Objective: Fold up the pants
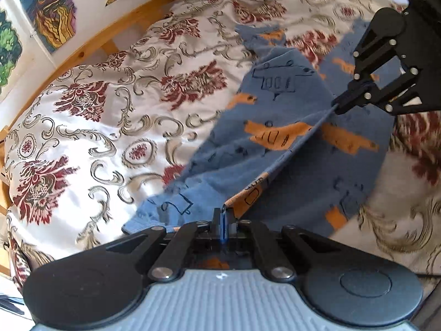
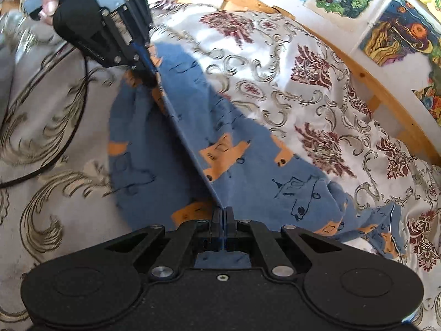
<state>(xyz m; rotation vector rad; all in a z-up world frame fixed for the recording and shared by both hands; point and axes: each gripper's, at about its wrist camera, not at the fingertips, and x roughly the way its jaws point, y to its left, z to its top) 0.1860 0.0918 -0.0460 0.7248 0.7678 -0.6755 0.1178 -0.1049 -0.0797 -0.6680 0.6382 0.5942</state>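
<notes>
Blue pants (image 1: 275,143) with orange patches and dark line drawings hang above a patterned bedspread (image 1: 110,110). My left gripper (image 1: 223,215) is shut on one end of the pants' edge. My right gripper (image 1: 337,107) is shut on the other end, so the edge is stretched taut between them. In the right wrist view, the right gripper (image 2: 223,215) pinches the pants (image 2: 248,171) and the left gripper (image 2: 150,74) holds the far end. The rest of the fabric trails down onto the bed, with the leg ends (image 2: 386,229) crumpled at the lower right.
The bed has a wooden frame (image 1: 121,24) along the wall side. Colourful pictures (image 1: 52,13) hang on the white wall behind it. A dark cable (image 2: 69,143) lies across the bedspread on the left in the right wrist view.
</notes>
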